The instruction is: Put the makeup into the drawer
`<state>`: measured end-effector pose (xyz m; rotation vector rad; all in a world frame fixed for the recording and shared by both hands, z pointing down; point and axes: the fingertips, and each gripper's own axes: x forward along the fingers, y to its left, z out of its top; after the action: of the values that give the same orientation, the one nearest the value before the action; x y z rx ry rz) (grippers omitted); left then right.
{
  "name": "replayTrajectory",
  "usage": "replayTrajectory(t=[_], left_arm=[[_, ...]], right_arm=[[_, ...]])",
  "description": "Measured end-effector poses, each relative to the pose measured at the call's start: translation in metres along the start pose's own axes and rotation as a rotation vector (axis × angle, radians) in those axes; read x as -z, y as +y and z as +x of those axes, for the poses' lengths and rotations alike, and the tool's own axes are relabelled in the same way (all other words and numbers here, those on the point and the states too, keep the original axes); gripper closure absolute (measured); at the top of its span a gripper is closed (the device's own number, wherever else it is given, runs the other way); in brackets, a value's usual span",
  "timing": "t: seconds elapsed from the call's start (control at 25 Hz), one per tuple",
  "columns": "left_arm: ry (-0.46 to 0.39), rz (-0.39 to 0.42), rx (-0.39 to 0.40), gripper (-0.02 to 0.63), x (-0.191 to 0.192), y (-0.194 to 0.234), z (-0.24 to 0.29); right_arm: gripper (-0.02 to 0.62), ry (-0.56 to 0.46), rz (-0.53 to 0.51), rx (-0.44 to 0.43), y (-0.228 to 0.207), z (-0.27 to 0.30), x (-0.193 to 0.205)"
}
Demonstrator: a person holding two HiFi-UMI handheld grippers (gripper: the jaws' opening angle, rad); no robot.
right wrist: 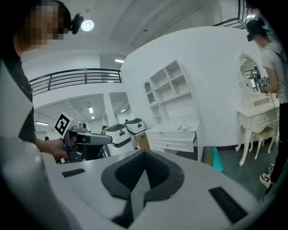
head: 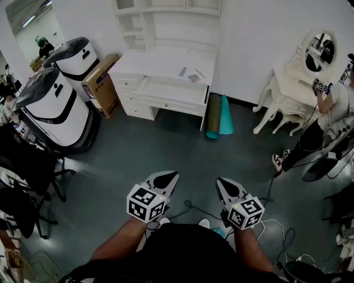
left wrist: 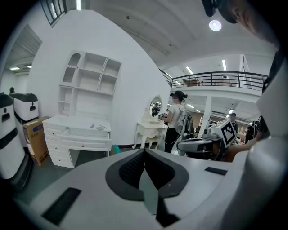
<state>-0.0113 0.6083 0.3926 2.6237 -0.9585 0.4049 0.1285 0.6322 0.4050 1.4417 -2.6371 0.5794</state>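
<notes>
Left claw [head: 165, 179] and right claw [head: 225, 187] both closed, empty, side by side.

We stand in a robotics test hall dressed up as a bedroom corner.
Against a white partition [left wrist: 130, 99] we see a white bench [head: 166, 91] with shelves [head: 166, 16] above and an ornate oval mirror [head: 319, 51], yet beside them stand bulky white-and-black machines [head: 52, 108], a cardboard box [head: 102, 83], loose cables [head: 279, 229] on the grey floor [head: 166, 149], and a railed mezzanine [left wrist: 216, 78] under strip lights [left wrist: 223, 64].
</notes>
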Motion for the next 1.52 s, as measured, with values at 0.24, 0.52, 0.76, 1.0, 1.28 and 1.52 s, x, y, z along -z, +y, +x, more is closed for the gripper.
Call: replayTrajectory(t=[0.24, 0.52, 0.76, 1.0, 1.28, 1.52], left_arm=[[-0.009, 0.005, -0.002, 0.595, -0.004, -0.004, 0.002], [-0.001, 0.010, -0.011, 0.595, -0.003, -0.012, 0.003], [0.007, -0.087, -0.017, 0.595, 0.006, -0.015, 0.005], [0.023, -0.085, -0.080, 0.595, 0.013, -0.019, 0.017], [0.052, -0.075, -0.111, 0.595, 0.029, -0.054, 0.044], [0.080, -0.100, -0.154, 0.595, 0.043, -0.073, 0.056]], right_arm=[[0.569, 0.000, -0.006, -0.007, -0.002, -0.003, -0.002], [0.569, 0.004, -0.003, -0.026, -0.005, -0.010, -0.001], [0.568, 0.004, 0.006, -0.037, -0.009, -0.021, -0.001], [0.566, 0.043, 0.001, -0.026, -0.034, -0.037, 0.011], [0.566, 0.098, -0.006, -0.036, -0.069, -0.059, 0.036], [0.566, 0.116, 0.009, -0.063, -0.095, -0.071, 0.050]])
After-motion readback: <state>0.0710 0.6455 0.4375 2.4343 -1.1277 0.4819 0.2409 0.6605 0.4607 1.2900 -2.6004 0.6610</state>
